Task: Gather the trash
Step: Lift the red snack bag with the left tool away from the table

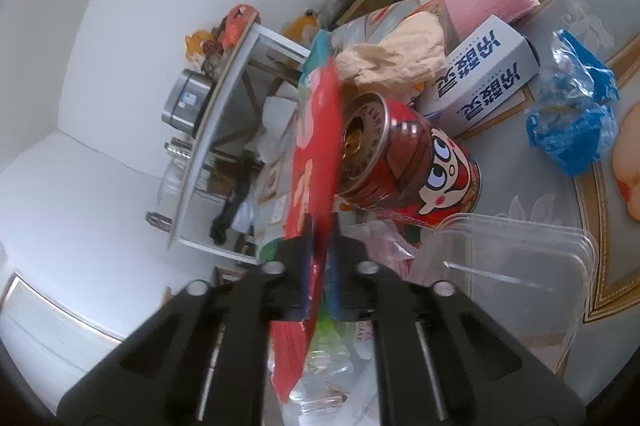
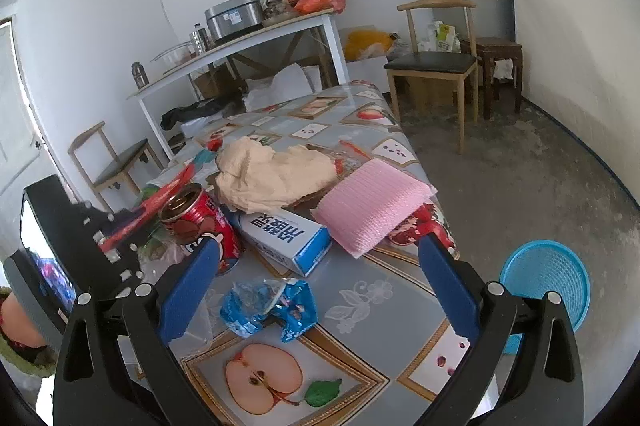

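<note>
In the right wrist view, the left gripper (image 2: 120, 222) was cut off at the frame's left edge, its jaws clamped on a flat red wrapper (image 2: 160, 200) whose far end was blurred. The same red wrapper (image 1: 316, 154) ran edge-on through the left wrist view, pinched between the blue pads and hiding part of the red can (image 1: 404, 166) lying beside it. Clear plastic containers (image 1: 516, 266) sat just right of the can, hard to separate from one another. The right gripper (image 2: 316, 282) hung with jaws wide apart and empty over a crumpled blue packet (image 2: 272, 306) on the table (image 2: 384, 290). Further back lay a white-and-blue box (image 2: 288, 238), beige crumpled paper (image 2: 276, 174) and pink foam (image 2: 372, 206). A blue basket (image 2: 548, 278) stood on the floor at right, partly hidden.
</note>
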The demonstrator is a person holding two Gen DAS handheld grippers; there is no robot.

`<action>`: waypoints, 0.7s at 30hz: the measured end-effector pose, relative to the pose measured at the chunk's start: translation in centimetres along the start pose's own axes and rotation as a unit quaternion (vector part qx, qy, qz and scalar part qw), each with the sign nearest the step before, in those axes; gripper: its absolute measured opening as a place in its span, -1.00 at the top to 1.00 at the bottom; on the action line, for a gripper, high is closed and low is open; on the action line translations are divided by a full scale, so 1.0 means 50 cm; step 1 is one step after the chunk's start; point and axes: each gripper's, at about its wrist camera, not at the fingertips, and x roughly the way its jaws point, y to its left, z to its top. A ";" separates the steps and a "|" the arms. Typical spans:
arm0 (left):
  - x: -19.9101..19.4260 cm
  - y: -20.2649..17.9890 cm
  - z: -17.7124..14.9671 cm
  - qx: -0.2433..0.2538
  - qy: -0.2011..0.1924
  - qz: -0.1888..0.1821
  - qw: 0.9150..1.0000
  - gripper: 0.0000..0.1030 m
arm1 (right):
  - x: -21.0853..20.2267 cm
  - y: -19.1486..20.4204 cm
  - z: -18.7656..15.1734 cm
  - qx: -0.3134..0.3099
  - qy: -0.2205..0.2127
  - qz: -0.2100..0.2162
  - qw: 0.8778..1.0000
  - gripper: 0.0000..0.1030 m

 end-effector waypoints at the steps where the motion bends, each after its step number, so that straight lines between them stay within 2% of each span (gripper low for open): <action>1: -0.006 -0.003 0.002 0.004 -0.005 0.003 1.000 0.99 | -0.002 -0.002 0.000 0.001 -0.001 0.000 1.000 -0.87; 4: -0.026 -0.008 0.001 0.012 -0.020 0.020 1.000 1.00 | -0.010 -0.006 0.001 0.001 -0.003 -0.003 1.000 -0.87; 9: -0.069 0.011 -0.002 0.003 -0.045 0.092 0.995 1.00 | -0.032 -0.011 0.002 0.000 -0.012 -0.009 1.000 -0.87; 13: -0.105 0.058 -0.008 -0.030 -0.062 0.146 0.987 1.00 | -0.054 -0.010 0.005 -0.003 -0.022 -0.015 1.000 -0.87; 15: -0.128 0.097 -0.015 -0.068 -0.066 0.171 0.981 1.00 | -0.069 -0.011 0.007 -0.006 -0.029 -0.018 0.999 -0.87; 17: -0.155 0.137 -0.025 -0.121 -0.063 0.175 0.975 1.00 | -0.083 -0.013 0.009 -0.009 -0.036 -0.024 0.999 -0.87; 19: -0.173 0.187 -0.042 -0.187 -0.058 0.156 0.968 1.00 | -0.098 -0.018 0.012 -0.010 -0.043 -0.029 0.999 -0.87; 21: -0.196 0.248 -0.078 -0.281 -0.063 0.109 0.951 1.00 | -0.109 -0.026 0.013 -0.006 -0.042 -0.028 0.999 -0.87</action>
